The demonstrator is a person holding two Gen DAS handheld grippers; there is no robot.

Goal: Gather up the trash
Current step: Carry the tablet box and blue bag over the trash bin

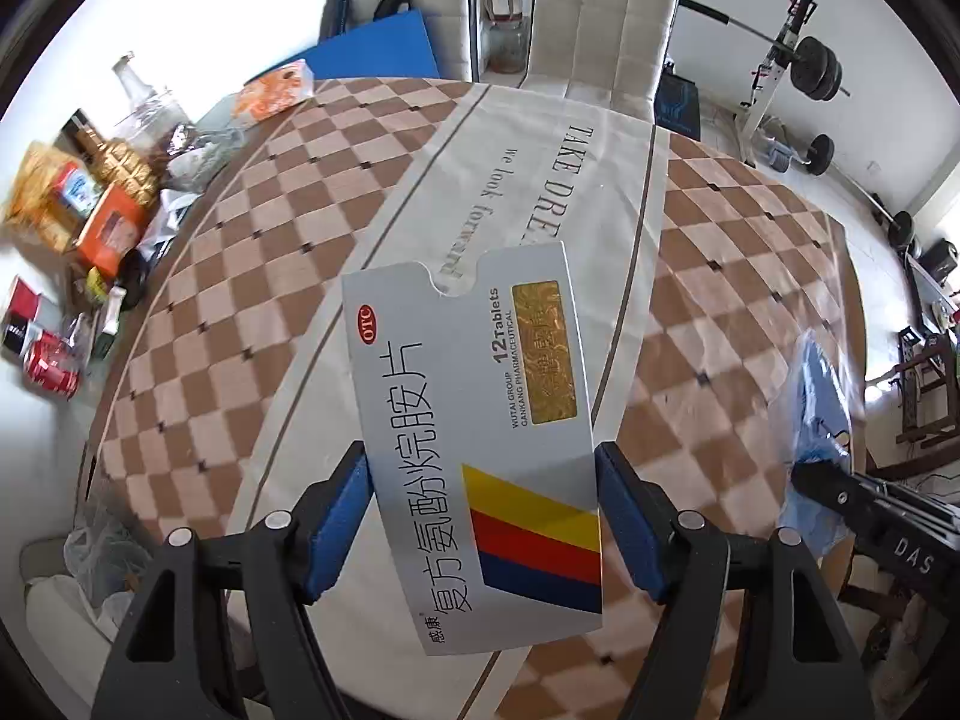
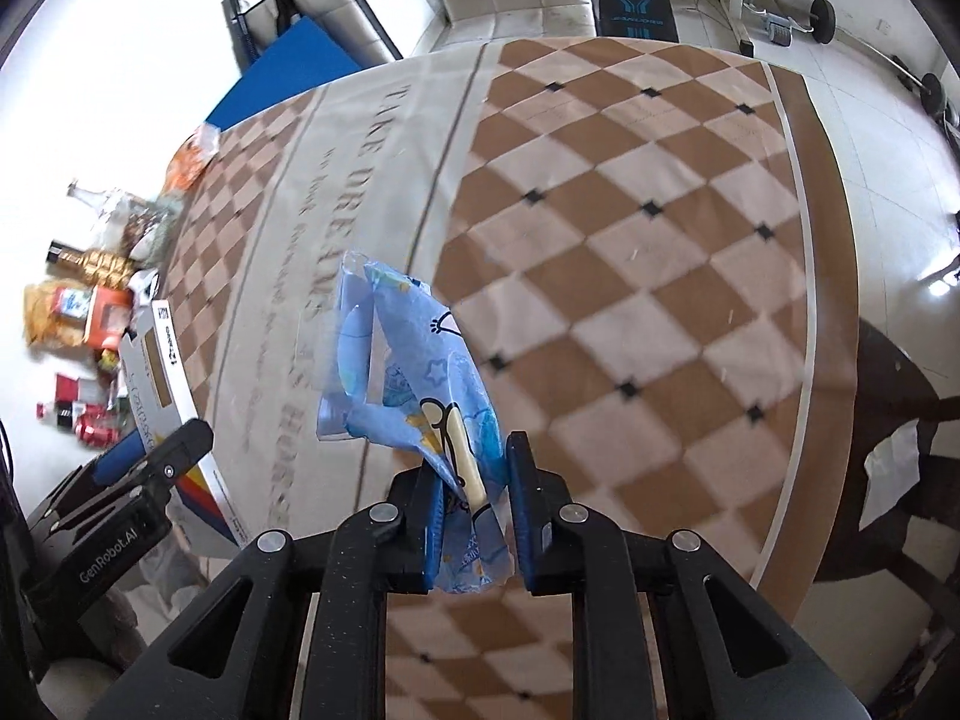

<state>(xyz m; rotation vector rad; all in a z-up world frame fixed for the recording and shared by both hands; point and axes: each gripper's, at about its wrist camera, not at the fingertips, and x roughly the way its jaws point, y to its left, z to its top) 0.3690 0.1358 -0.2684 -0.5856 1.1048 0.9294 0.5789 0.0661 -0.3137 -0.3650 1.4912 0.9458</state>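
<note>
My left gripper point(image 1: 483, 516) is shut on a flat silver medicine box point(image 1: 480, 420) with yellow, red and blue stripes, held above the table. The box also shows in the right wrist view point(image 2: 162, 372), with the left gripper point(image 2: 150, 468) on it. My right gripper point(image 2: 474, 504) is shut on a crumpled blue printed plastic wrapper point(image 2: 408, 372), held above the table. In the left wrist view the wrapper point(image 1: 819, 408) and the right gripper point(image 1: 852, 498) appear at the right.
The table has a brown-and-cream checkered cloth point(image 1: 750, 276) with a cream band of lettering. Snack packs, bottles, boxes and red cans point(image 1: 90, 228) crowd its left edge. A white bag point(image 1: 90, 552) sits at the lower left. Chairs point(image 1: 600, 30) and weights point(image 1: 810, 66) stand beyond.
</note>
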